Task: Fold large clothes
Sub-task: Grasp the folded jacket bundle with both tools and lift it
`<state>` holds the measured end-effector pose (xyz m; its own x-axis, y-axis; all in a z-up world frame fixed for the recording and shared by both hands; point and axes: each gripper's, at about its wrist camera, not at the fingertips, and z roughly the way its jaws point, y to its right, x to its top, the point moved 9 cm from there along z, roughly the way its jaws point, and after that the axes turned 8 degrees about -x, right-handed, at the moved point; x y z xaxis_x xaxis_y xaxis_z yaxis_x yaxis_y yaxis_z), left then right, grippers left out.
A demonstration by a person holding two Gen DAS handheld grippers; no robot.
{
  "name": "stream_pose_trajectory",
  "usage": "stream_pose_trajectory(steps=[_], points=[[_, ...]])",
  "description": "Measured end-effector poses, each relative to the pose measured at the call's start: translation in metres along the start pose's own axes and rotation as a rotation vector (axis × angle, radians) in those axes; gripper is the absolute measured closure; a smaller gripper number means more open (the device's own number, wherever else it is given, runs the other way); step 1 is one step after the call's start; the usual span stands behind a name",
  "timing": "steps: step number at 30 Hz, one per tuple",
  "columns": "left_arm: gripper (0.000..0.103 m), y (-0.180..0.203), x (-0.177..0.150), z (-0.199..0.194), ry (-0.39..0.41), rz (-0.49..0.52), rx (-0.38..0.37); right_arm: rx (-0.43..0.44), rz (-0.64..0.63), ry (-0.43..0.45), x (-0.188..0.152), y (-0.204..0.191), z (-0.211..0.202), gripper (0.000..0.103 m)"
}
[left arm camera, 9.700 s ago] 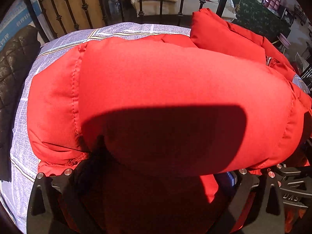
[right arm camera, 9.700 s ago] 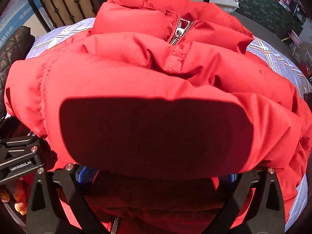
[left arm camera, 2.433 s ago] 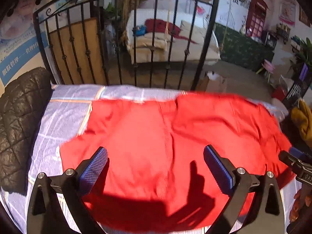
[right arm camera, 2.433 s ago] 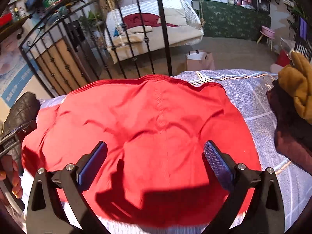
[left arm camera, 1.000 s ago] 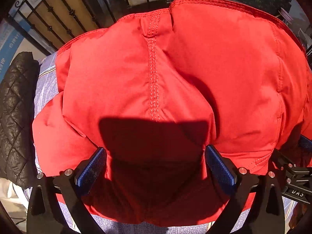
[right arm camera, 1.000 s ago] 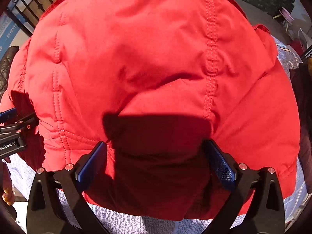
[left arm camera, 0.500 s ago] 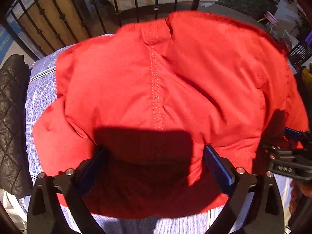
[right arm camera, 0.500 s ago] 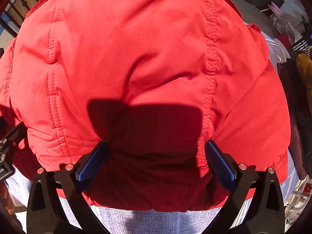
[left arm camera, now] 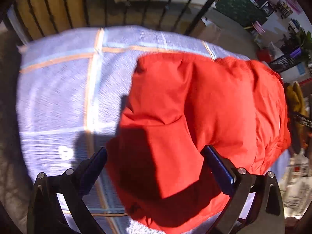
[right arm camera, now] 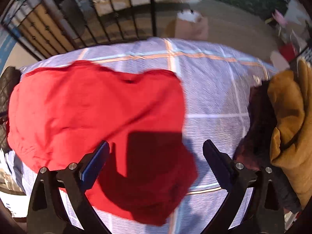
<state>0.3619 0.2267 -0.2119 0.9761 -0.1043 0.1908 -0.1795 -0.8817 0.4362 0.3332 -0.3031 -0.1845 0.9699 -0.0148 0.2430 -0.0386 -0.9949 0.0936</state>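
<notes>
A puffy red jacket (left arm camera: 204, 107) lies folded in a compact bundle on the pale plaid sheet (left arm camera: 58, 78). In the left wrist view my left gripper (left arm camera: 155, 149) hovers over the bundle's near left corner. Its jaws are opening wide, and the red fabric lies below and between them without either pad pressing on it. In the right wrist view the jacket (right arm camera: 97, 107) fills the left half. My right gripper (right arm camera: 156, 143) is open above the bundle's near right corner, nothing pinched. Both views are blurred by motion.
A black iron railing (right arm camera: 152, 9) runs behind the sheet, with a cardboard box (right arm camera: 189, 25) on the floor beyond. A mustard garment (right arm camera: 286, 117) over a dark one (right arm camera: 259, 126) lies at the right edge. A black quilted item (right arm camera: 7, 81) lies at the left.
The jacket filled both views before. The left gripper has swung left and the right gripper right and upward, so bare sheet now shows beside the bundle in each view.
</notes>
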Motion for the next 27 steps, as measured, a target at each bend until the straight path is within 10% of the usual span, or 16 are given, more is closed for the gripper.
stream_pose_trajectory(steps=[7, 14, 18, 23, 27], points=[[0.004, -0.011, 0.01, 0.042, -0.092, -0.099, -0.236, 0.46, 0.148, -0.293, -0.018, 0.007, 0.085, 0.005], [0.004, -0.004, 0.0, 0.059, -0.066, -0.198, -0.338, 0.59, 0.169, -0.271, -0.019, -0.022, 0.106, 0.004], [0.008, 0.011, -0.006, 0.054, -0.055, -0.191, -0.349, 0.645, 0.222, -0.264, -0.029, -0.025, 0.089, 0.042], [0.066, 0.04, -0.012, 0.029, 0.013, -0.165, -0.318, 0.631, 0.246, -0.225, -0.027, -0.024, 0.05, 0.073], [0.079, 0.059, -0.024, 0.0, 0.039, -0.138, -0.296, 0.667, 0.198, -0.136, -0.008, -0.042, -0.021, 0.078]])
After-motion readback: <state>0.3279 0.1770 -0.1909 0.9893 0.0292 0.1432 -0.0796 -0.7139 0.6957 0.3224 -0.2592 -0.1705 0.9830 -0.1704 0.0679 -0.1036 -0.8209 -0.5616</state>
